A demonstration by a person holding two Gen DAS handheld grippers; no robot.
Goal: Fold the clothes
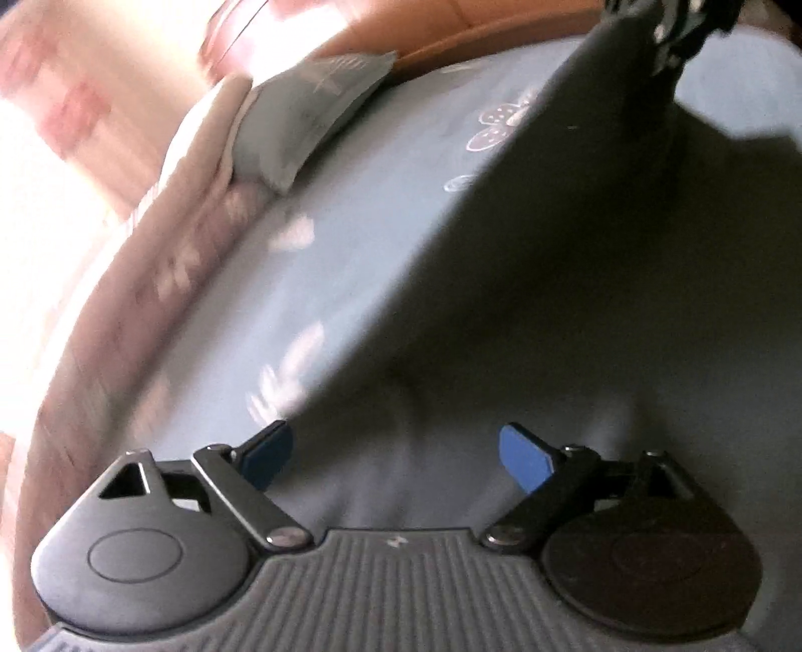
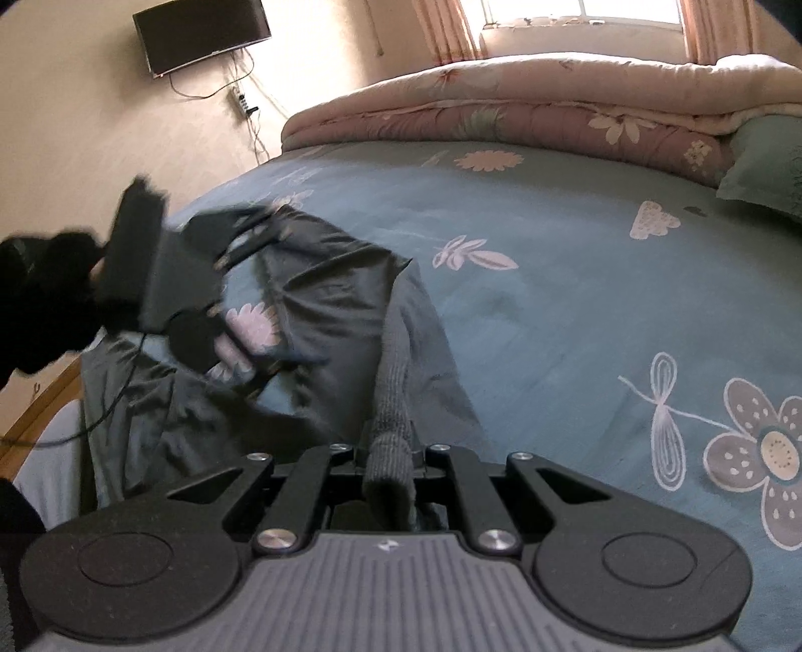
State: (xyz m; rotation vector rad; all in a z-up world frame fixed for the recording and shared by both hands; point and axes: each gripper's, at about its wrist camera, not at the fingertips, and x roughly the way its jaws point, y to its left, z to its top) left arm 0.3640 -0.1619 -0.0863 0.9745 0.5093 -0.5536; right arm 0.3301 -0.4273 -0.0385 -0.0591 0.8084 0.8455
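While right tool (image 2: 388, 451) pinches the dark garment's (image 2: 321, 281) ribbed hem, cloth trails away leftward across the bed (image 2: 551, 301); left tool (image 1: 396, 456), wide open and empty, is nearer the free end.

Setting: a bedroom in a home. A bed (image 2: 576, 281) is covered by a blue-grey sheet printed with flowers, leaves and dragonflies. A folded pink floral quilt (image 2: 526, 120) is laid along the far side of the bed, and a grey-green pillow (image 2: 767, 170) is set beside it. A window (image 2: 581, 15) with pink patterned curtains (image 2: 446, 30) is seen behind the quilt. A flat television (image 2: 200, 35) is mounted on the cream wall (image 2: 75, 125), with cables and a power strip (image 2: 243, 103) hung below it.
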